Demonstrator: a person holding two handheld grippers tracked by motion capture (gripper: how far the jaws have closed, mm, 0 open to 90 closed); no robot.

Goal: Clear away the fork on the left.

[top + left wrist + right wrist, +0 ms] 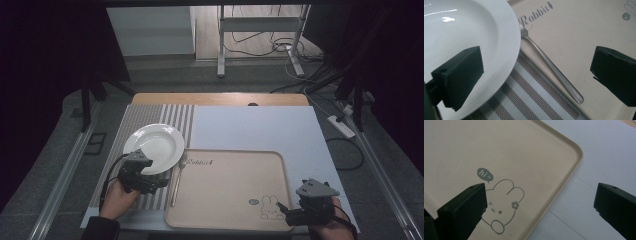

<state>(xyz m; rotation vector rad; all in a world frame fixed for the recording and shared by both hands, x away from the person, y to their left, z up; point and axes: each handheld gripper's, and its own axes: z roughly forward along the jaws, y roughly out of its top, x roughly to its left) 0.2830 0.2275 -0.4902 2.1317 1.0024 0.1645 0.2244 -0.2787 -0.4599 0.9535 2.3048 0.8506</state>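
A white plate [155, 147] rests on a striped placemat [150, 120] at the left; its rim [506, 50] passes between my left gripper's jaws. A metal spoon [177, 180] lies along the left edge of a beige tray [230, 187], its handle [554, 70] running over the tray's rim. The tray carries the word "Rabbit" and a rabbit drawing [501, 207]. My left gripper [157, 182] is open, just in front of the plate and beside the spoon. My right gripper [287, 210] is open over the tray's near right corner [564, 177], with nothing between its jaws.
A pale blue-white sheet [260, 130] covers the table under the tray. The wooden table edge [220, 98] runs along the back. Beyond it stand a metal frame [260, 30] and floor cables; a power strip [342, 126] lies at the right.
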